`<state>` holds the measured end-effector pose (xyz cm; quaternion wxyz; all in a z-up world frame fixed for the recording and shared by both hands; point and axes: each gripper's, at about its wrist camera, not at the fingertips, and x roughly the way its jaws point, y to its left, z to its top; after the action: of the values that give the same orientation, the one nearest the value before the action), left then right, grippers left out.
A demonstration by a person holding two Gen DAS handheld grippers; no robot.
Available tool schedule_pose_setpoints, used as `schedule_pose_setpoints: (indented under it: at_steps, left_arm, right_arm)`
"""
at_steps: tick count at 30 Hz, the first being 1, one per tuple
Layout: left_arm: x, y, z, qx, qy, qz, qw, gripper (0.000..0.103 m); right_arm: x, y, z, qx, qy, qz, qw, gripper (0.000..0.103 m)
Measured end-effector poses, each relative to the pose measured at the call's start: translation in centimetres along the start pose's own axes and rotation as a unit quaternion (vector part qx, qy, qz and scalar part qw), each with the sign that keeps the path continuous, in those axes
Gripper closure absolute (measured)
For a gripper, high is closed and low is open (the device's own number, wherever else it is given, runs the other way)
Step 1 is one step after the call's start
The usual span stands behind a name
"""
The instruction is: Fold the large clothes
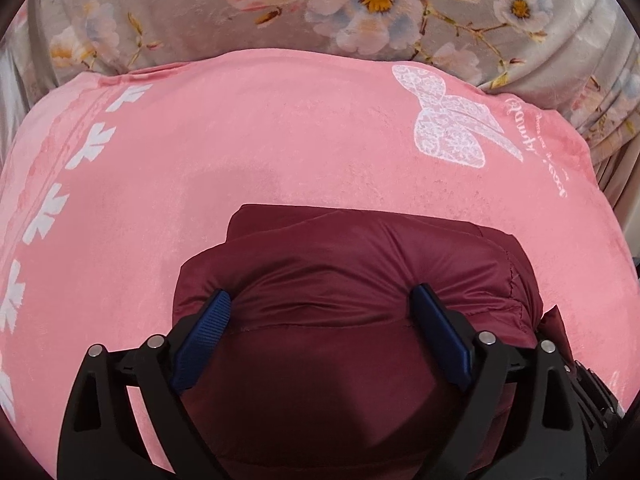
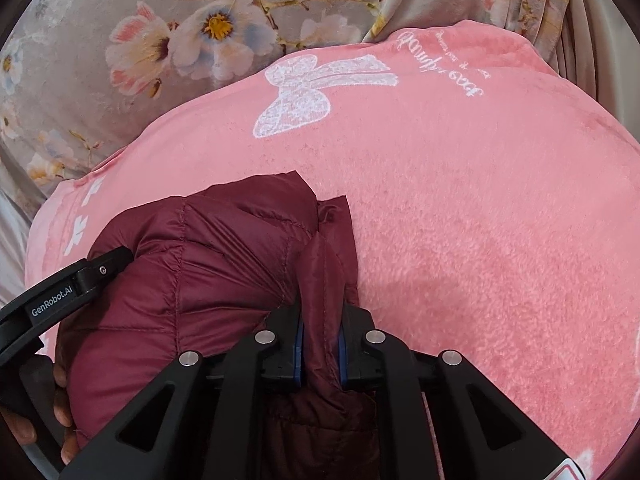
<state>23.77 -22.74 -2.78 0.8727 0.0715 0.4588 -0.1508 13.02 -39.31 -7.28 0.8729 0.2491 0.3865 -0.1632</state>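
Observation:
A maroon puffer jacket [image 1: 340, 256] lies bunched into a thick bundle on a pink blanket [image 1: 260, 132]. My left gripper [image 1: 320, 298] stands wide around the bundle, and both blue fingertips [image 1: 216, 304] dent the puffy fabric. In the right wrist view the jacket [image 2: 192, 280] sits at the lower left. My right gripper [image 2: 320, 320] is nearly closed, pinching an upright fold at the jacket's right edge. The left gripper's black finger [image 2: 108, 260] rests on the jacket's left side, with a person's hand [image 2: 60, 400] below it.
The pink blanket [image 2: 480, 200] carries a white bow print [image 2: 304, 92] and white leaf shapes [image 1: 52, 208] along its left side. Behind it lies a grey floral cover [image 1: 192, 8], also seen in the right view [image 2: 80, 20]. Pleated fabric hangs at the far right [image 1: 616, 120].

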Motion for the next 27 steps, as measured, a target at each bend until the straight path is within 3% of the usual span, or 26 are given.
schedule_pose_setpoints:
  at_steps: [27]
  left_arm:
    - [2.1,-1.5,-1.6,0.025,-0.043,0.034,0.9981,0.005]
  right_arm:
    - [1.0,-1.0,-0.8,0.027,-0.015,0.024,0.999,0.092]
